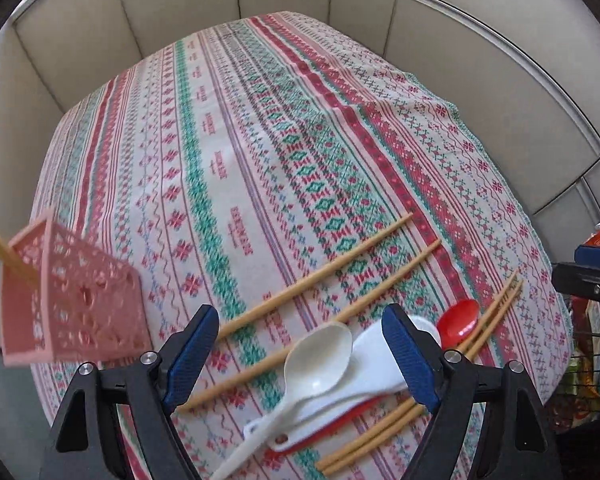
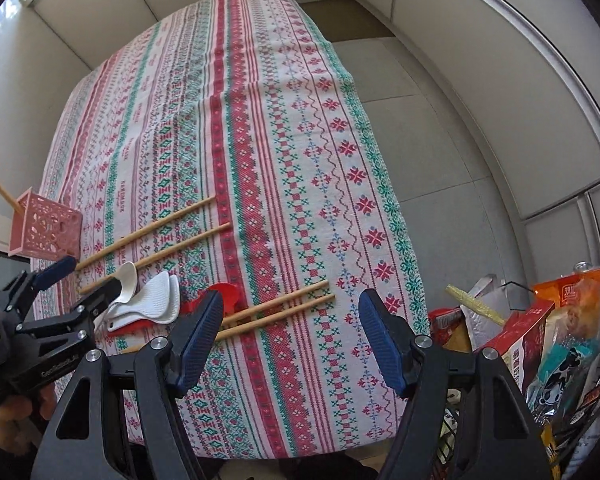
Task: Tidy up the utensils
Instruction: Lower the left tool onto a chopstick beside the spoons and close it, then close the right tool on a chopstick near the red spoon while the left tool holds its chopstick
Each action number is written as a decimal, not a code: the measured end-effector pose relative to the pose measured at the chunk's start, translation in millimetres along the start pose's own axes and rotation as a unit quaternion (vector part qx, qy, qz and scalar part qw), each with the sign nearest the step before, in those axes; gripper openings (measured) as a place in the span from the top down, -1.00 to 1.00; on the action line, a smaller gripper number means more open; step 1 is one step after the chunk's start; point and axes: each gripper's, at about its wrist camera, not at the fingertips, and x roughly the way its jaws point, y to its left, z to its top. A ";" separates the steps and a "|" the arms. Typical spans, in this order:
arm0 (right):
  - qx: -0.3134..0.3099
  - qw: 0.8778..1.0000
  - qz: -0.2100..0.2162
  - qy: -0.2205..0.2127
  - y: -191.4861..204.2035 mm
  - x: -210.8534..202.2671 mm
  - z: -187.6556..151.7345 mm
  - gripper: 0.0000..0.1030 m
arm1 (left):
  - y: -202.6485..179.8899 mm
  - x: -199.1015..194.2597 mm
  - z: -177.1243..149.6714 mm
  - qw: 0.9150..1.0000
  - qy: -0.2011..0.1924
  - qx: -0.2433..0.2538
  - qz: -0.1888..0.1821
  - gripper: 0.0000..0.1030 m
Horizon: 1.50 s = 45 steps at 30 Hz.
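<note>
At the far left, the pink basket is sitting near the table's left edge, tilted in the left wrist view, with one chopstick sticking out of its top. Right of it, you are holding your left claw over the cloth with its jaws standing wide and nothing pressed between the pads. Two long chopsticks are lying slantwise on the cloth just beyond its left finger. Between the fingers, the white spoons are lying stacked over a red spoon, handles pointing to the near edge. A second red spoon is lying just past the right finger, touching a chopstick pair that is running on under the spoon pile.

The whole far half of the cloth is lying bare, giving you open room ahead; the near edge is falling away just under the claws.

Further right, you are holding your right claw over the cloth near the table's right edge, jaws apart and gripping nothing. In its view the chopstick pair is lying just beyond the left finger, ends reaching into the gap. Your left claw is showing at that view's left, over the spoons.

Past the right edge, the floor is dropping away, and snack packets are crowding the near right corner.
</note>
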 end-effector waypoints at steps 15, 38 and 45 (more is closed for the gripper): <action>0.044 0.998 0.023 0.043 -24.4 24.4 4.3 -0.41 | -43.2 54.3 33.5 0.997 0.005 0.069 -0.022 0.06; 0.136 0.982 0.066 0.113 -48.4 70.0 -6.3 0.07 | 24.4 42.5 16.4 0.992 0.055 -0.111 -0.008 0.85; 0.138 0.982 0.051 0.115 -48.0 70.8 -6.6 0.33 | 27.6 20.1 12.5 0.993 0.032 -0.117 -0.008 0.85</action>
